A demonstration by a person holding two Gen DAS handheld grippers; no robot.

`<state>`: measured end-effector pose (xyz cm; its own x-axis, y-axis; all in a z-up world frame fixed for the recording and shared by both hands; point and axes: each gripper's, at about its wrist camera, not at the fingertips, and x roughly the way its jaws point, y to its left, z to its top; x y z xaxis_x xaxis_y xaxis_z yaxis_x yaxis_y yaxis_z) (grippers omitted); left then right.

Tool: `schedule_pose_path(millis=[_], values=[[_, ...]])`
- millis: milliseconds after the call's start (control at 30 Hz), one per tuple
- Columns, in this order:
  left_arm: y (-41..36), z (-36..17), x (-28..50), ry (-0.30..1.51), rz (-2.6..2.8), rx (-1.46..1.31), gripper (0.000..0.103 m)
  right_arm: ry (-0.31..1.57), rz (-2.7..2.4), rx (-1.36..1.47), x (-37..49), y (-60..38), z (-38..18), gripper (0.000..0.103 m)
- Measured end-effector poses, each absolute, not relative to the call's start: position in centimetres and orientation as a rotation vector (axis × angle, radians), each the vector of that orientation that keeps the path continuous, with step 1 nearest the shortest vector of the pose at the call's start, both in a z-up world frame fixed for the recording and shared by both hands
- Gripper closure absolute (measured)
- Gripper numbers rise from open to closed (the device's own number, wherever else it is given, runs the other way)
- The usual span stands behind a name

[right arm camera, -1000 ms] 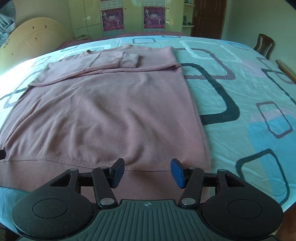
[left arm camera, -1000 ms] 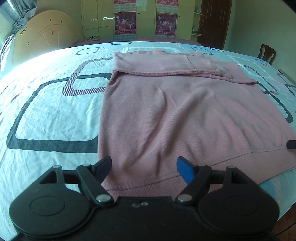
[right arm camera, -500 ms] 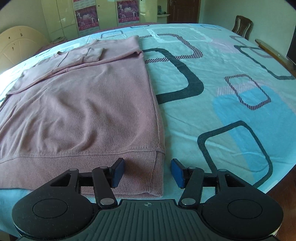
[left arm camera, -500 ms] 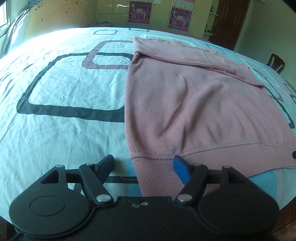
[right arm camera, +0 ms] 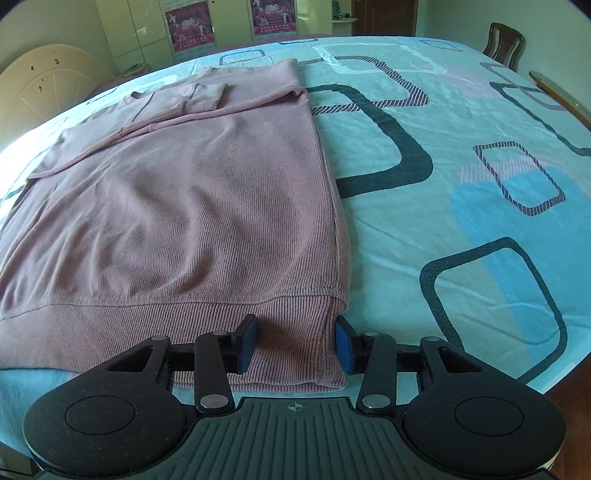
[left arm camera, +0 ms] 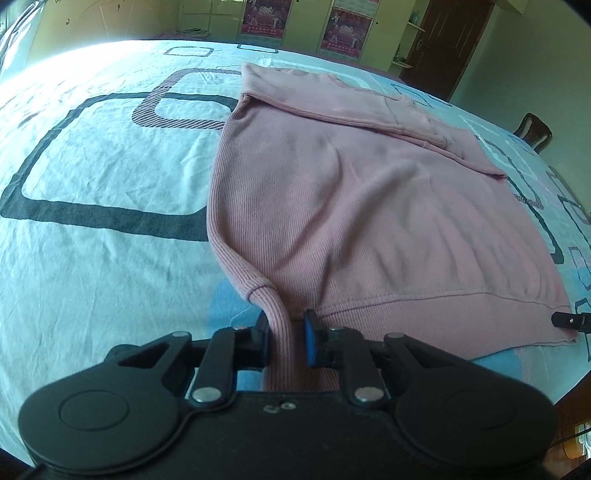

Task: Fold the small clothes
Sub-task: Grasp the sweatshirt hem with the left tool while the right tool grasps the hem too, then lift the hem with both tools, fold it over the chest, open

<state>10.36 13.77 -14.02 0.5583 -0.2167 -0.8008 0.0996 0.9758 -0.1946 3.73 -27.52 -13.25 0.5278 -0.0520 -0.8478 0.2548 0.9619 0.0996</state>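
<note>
Left wrist view: the pink sweater (left arm camera: 369,206) has its near-left hem corner hidden between the pads and behind the left gripper (left arm camera: 286,338) body. Only a fingertip of the right gripper (left arm camera: 570,320) shows, cut by the right edge. Right wrist view: sweater cut by the left edge; near hem hidden by the gripper body. The posters (right arm camera: 188,20) are illegible.

Patterned bedsheet (right arm camera: 461,155), wooden chair (right arm camera: 504,38), wall posters (left arm camera: 341,26)

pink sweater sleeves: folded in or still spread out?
Folded in. Both sleeves lie across the upper part of the pink sweater; the body below is spread flat on the bedsheet.
</note>
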Motion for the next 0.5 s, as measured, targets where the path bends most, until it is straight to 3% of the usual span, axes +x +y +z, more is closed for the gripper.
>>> schedule_pose_path(millis=[67,133,500], values=[[13.9,-13.9,10.5,0.962,-0.192,-0.132,0.092,1.006,-0.161,0.237,3.8,-27.5,-13.1,0.082],[13.9,-13.7,10.6,0.958,-0.199,-0.133,0.095,1.016,-0.14,0.237,4.0,-27.3,-12.9,0.089],[13.1,-10.0,12.6,0.841,-0.262,-0.158,0.097,0.923,-0.088,0.32,5.3,-28.4,-9.4,0.092]])
